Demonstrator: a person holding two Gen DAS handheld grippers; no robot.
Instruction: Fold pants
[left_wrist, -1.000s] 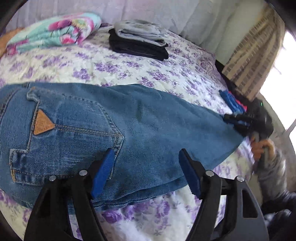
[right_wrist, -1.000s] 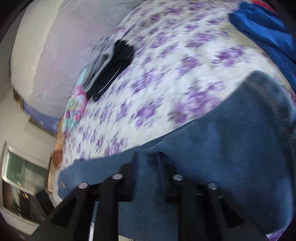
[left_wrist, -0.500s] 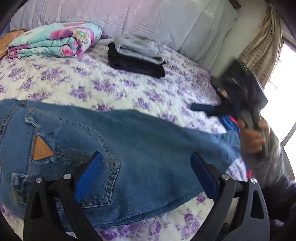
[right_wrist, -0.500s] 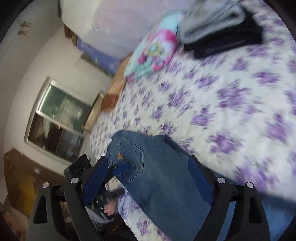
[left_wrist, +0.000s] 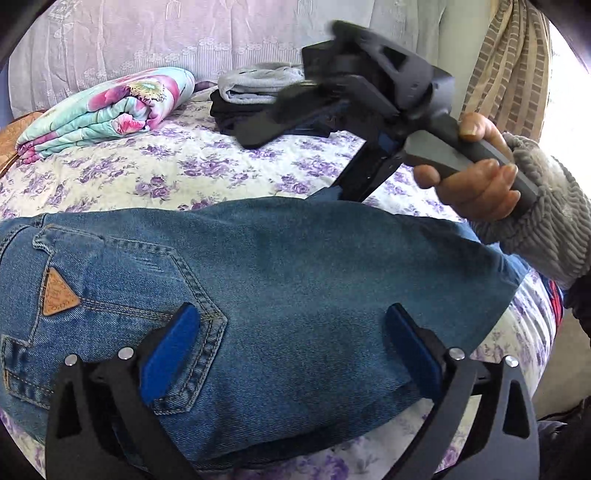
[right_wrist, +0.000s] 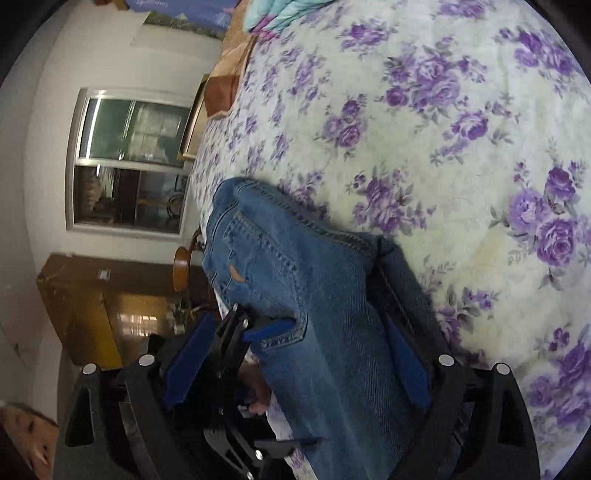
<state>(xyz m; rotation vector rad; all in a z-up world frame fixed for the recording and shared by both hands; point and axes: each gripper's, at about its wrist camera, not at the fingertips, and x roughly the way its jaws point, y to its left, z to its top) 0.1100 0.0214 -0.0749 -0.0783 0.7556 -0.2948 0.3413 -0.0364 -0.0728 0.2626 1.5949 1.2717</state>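
Note:
Blue jeans (left_wrist: 280, 280) lie folded on the floral bedspread, back pocket with a tan triangle patch at the left. My left gripper (left_wrist: 291, 347) is open, its blue pads spread over the jeans near the front edge. My right gripper (left_wrist: 295, 122) shows in the left wrist view, held in a hand above the far edge of the jeans, blurred. In the right wrist view my right gripper (right_wrist: 295, 362) is open above the jeans (right_wrist: 314, 295), and the left gripper (right_wrist: 240, 350) shows at the pocket end.
A folded floral blanket (left_wrist: 107, 110) and a stack of grey and black folded clothes (left_wrist: 255, 92) lie at the back of the bed (left_wrist: 207, 166). A striped curtain (left_wrist: 506, 62) hangs at right. A window (right_wrist: 129, 162) and wooden cabinet (right_wrist: 96, 306) stand beyond the bed.
My right gripper let go of the leg end, opened, and rose up and left over the bed. The jeans now lie shorter, the leg folded over. My left gripper stayed open over the jeans.

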